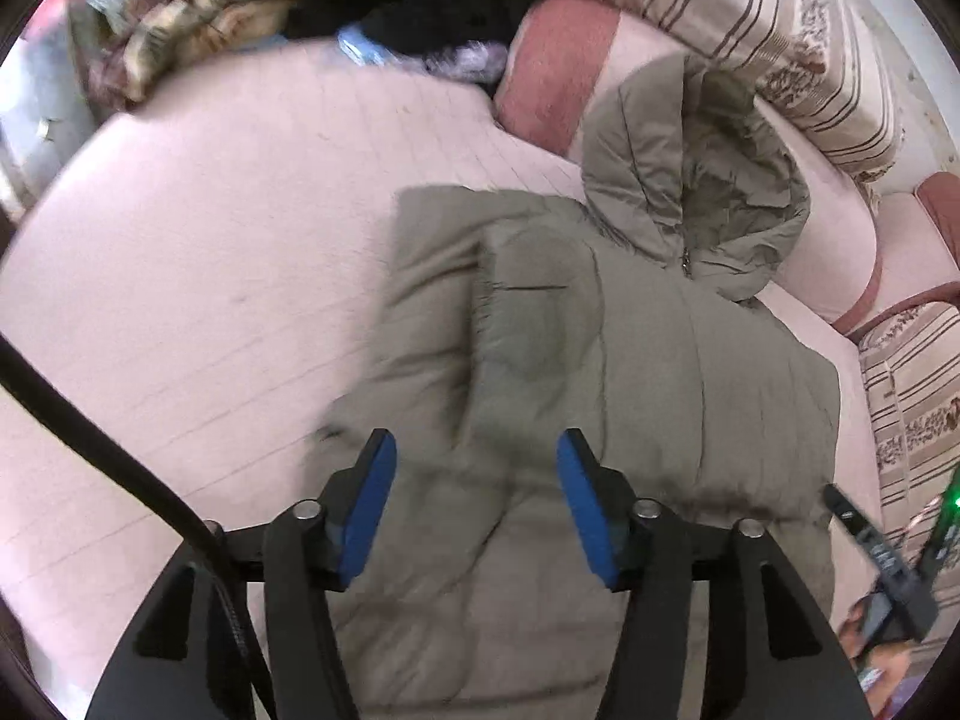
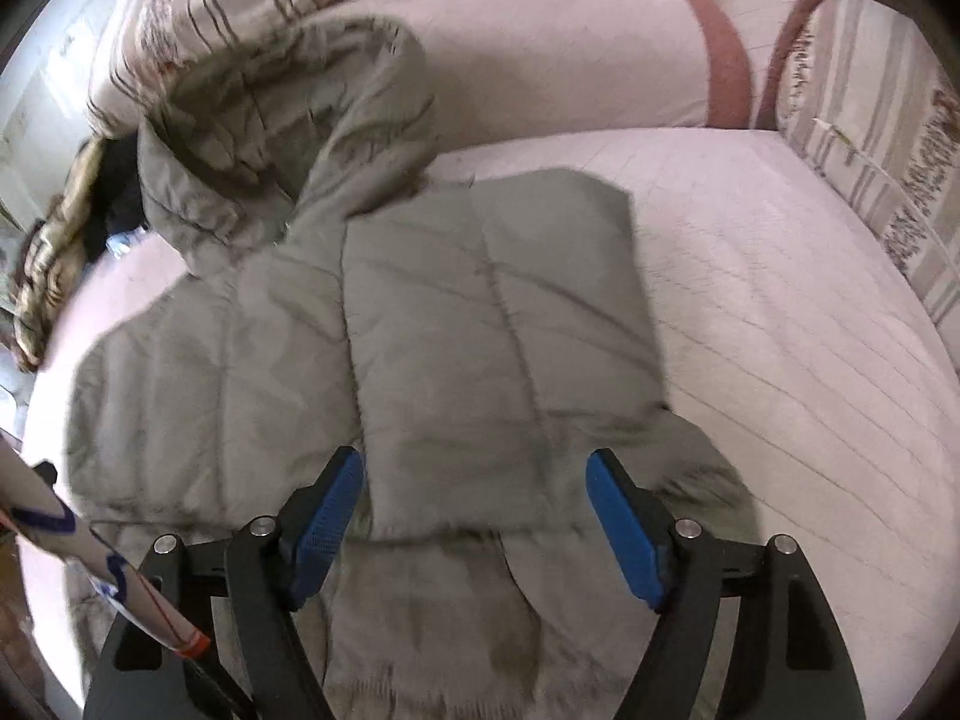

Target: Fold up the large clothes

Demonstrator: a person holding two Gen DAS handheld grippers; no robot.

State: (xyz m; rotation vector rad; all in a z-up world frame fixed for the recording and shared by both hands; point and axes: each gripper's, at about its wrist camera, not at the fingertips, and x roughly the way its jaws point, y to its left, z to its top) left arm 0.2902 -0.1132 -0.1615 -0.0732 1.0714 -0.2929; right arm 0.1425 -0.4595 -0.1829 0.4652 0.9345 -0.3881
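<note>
A pink quilted sofa seat [image 1: 198,252] is used as the folding surface, and on it a grey-green padded jacket [image 1: 600,360] is spread flat, its hood [image 1: 690,180] propped against the sofa's back cushion [image 2: 540,48]. A sleeve [image 2: 498,324] is laid across the jacket's front, apparently to narrow it. Over the jacket's lower part, the left gripper [image 1: 476,492] and right gripper [image 2: 474,516] are held with jaws parted, gripping nothing.

Pink quilted bed [image 1: 180,276]: grey-green hooded coat [image 1: 600,348] spread flat; crumpled clothes pile [image 1: 240,12] at far edge.
</note>
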